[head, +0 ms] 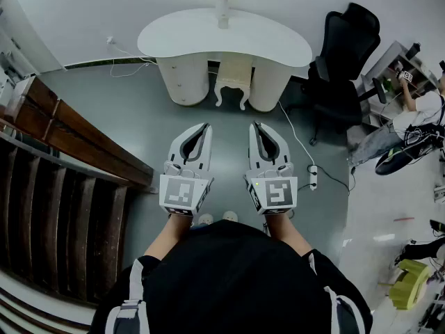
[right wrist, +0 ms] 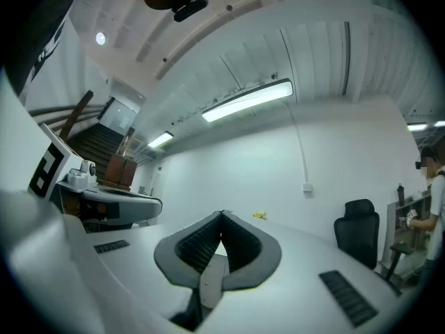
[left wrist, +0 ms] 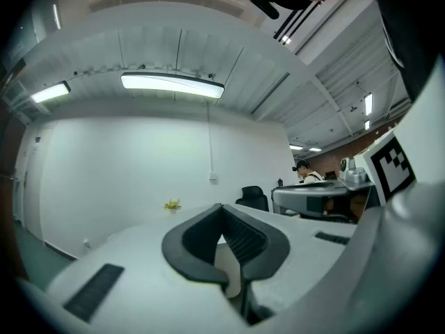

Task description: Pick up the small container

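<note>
A white kidney-shaped table (head: 188, 40) stands against the far wall. On it is a slim white vase (head: 222, 11) with yellow flowers (left wrist: 172, 204); I see no other small container. My left gripper (head: 206, 125) and right gripper (head: 254, 125) are held side by side at waist height, well short of the table and pointing toward it. Both are shut with their tips meeting and nothing between them, as the left gripper (left wrist: 222, 206) and right gripper (right wrist: 222, 213) views also show.
A white stool (head: 232, 81) is tucked under the table. A black office chair (head: 344, 54) stands at the right, and a seated person (head: 410, 117) beyond it. A wooden staircase (head: 55, 186) runs down the left. A power strip (head: 313, 176) and cable lie on the grey floor.
</note>
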`<state>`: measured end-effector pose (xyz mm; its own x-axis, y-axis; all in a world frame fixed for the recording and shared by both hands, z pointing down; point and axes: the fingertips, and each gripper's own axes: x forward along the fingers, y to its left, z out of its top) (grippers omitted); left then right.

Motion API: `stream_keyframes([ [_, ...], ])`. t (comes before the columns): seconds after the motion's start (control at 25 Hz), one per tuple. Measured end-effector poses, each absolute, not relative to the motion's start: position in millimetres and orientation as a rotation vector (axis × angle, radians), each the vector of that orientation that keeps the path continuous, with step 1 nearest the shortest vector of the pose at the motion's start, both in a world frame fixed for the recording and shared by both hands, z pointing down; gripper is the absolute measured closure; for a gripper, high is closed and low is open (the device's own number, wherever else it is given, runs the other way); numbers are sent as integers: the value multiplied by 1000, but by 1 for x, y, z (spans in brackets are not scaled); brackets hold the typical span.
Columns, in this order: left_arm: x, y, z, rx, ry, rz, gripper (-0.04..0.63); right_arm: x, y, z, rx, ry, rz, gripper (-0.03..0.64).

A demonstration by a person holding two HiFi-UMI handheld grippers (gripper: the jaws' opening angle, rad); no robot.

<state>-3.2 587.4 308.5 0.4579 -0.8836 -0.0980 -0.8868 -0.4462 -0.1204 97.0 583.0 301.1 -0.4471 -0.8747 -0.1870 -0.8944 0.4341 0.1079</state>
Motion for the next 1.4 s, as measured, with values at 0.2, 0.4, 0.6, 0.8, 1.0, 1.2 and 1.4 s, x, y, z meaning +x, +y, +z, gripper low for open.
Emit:
stream_keyframes([
  [0.2,1,582,308,-2537,1570,36,589,102,578,300,-1592,2591,318,597],
  [0.4,7,571,307,-2529,1581,33,589,108,566,301,-1584,2597,318,597],
  [0.6,16,562,310,-2516,1603,38,589,118,555,304,-1518,2590,276,597],
  [0.8,21,556,316,-2519,1636,25,589,123,550,307,-1481,2597,277,595],
  [1.0,21,539,323,-2526,1633,28,589,124,533,316,-1487,2610,250,595],
  [1.2,17,506,330,-2550,1616,26,589,119,504,324,-1510,2617,248,595],
  [1.4,6,462,332,-2565,1593,40,589,108,463,328,-1535,2616,259,595],
])
